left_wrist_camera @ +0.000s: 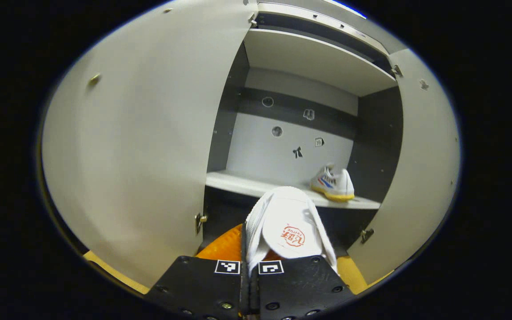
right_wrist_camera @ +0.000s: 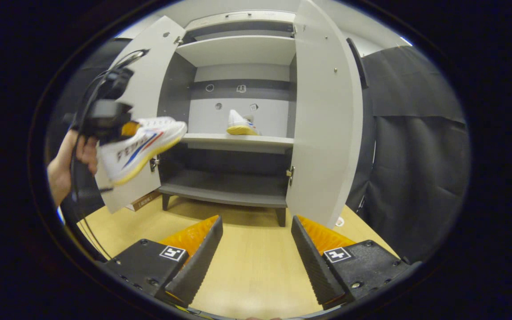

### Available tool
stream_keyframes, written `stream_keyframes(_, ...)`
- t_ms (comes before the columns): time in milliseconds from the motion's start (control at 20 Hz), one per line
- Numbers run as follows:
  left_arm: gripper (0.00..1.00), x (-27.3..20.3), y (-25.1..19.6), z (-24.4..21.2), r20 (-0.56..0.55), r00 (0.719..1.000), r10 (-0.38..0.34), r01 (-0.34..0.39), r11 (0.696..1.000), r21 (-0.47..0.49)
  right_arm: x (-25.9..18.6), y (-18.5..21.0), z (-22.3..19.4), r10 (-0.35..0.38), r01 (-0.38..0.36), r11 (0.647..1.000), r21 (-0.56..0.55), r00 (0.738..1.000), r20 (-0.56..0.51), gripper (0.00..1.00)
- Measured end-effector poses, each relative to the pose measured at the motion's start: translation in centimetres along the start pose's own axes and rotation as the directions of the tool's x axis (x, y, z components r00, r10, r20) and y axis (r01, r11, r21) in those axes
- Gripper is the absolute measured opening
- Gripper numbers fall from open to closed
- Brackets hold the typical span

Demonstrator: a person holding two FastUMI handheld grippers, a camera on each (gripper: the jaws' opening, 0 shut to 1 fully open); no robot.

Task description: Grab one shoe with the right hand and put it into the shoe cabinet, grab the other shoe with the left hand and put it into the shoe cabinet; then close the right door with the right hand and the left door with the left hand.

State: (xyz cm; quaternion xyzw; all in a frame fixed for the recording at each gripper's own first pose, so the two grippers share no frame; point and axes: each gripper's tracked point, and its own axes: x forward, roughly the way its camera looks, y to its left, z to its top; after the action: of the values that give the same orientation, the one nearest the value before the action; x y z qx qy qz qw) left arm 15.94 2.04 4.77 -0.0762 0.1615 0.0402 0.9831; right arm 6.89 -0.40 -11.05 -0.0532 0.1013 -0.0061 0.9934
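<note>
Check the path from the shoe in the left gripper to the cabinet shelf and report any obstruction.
Nothing visible blocks it. The held shoe faces the shelf with both doors swung open; the first shoe sits toward the shelf's right, leaving bare shelf beside it.

Pale wooden floor (right_wrist_camera: 256, 262); black cloth wall (right_wrist_camera: 416, 169) hangs beside it.

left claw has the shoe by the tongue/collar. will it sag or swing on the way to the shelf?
Probably some swing: the left claw pinches only a thin upper edge of the held shoe, whose toe juts out unsupported. It looks fairly light and keeps its shape. On the middle shelf its flat sole should sit stably, like the shelved shoe.
</note>
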Motion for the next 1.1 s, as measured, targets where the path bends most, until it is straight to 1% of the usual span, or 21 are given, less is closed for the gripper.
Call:
stream_keyframes(50, 0.01, 2.2, -0.4, 2.0, 0.001, 1.000, 0.006, -0.006, 1.000, 0.020, -0.2, 0.1, 0.0, 0.002, -0.002, 1.000, 0.001, 1.000, 0.001, 0.98)
stream_keyframes(150, 0.01, 6.2, -1.4, 4.8, -0.042, 0.999, 0.014, -0.012, 0.999, 0.045, -0.3, 0.2, -0.1, 0.002, -0.002, 1.000, 0.009, 1.000, -0.001, 0.98)
stream_keyframes(250, 0.01, 8.8, -4.1, 7.7, -0.093, 0.995, 0.029, -0.023, 0.998, 0.064, -0.6, 0.0, -0.2, -0.006, 0.006, 1.000, 0.018, 1.000, -0.004, 0.98)
stream_keyframes(350, 0.01, 12.2, -5.2, 9.1, -0.140, 0.989, 0.036, -0.025, 0.997, 0.079, -0.7, -0.6, -0.3, -0.020, 0.020, 0.999, 0.028, 1.000, -0.009, 0.98)
stream_keyframes(450, 0.01, 15.8, -6.2, 9.5, -0.201, 0.979, 0.047, -0.028, 0.995, 0.095, -0.7, -1.3, -0.6, -0.035, 0.036, 0.999, 0.034, 0.999, -0.020, 0.98)
stream_keyframes(550, 0.01, 19.1, -6.3, 9.0, -0.249, 0.966, 0.073, -0.047, 0.993, 0.107, -0.8, -1.7, -1.0, -0.045, 0.047, 0.997, 0.056, 0.999, -0.030, 0.98)
stream_keyframes(600, 0.01, 21.1, -6.5, 7.4, -0.257, 0.963, 0.082, -0.053, 0.992, 0.118, -1.0, -1.8, -1.2, -0.050, 0.052, 0.997, 0.062, 0.998, -0.033, 0.98)
stream_keyframes(700, 0.01, 24.1, -6.8, 5.9, -0.288, 0.953, 0.099, -0.063, 0.989, 0.131, -1.0, -2.5, -1.4, -0.075, 0.077, 0.995, 0.059, 0.997, -0.033, 0.98)
stream_keyframes(800, 0.01, 26.5, -6.5, 4.6, -0.334, 0.935, 0.123, -0.085, 0.989, 0.124, -1.0, -2.8, -1.5, -0.086, 0.088, 0.994, 0.062, 0.996, -0.036, 0.98)
stream_keyframes(850, 0.01, 27.3, -6.1, 3.8, -0.369, 0.920, 0.130, -0.094, 0.989, 0.113, -0.8, -3.1, -1.6, -0.092, 0.094, 0.993, 0.065, 0.995, -0.037, 0.98)
stream_keyframes(950, 0.01, 28.1, -6.2, 3.1, -0.403, 0.908, 0.118, -0.080, 0.991, 0.110, -0.9, -3.5, -1.7, -0.096, 0.100, 0.992, 0.080, 0.994, -0.043, 0.98)
stream_keyframes(1100, 0.02, 28.1, -6.4, 3.0, -0.421, 0.902, 0.096, -0.056, 0.993, 0.105, -0.2, -3.4, -1.9, -0.093, 0.098, 0.990, 0.106, 0.994, -0.051, 0.98)
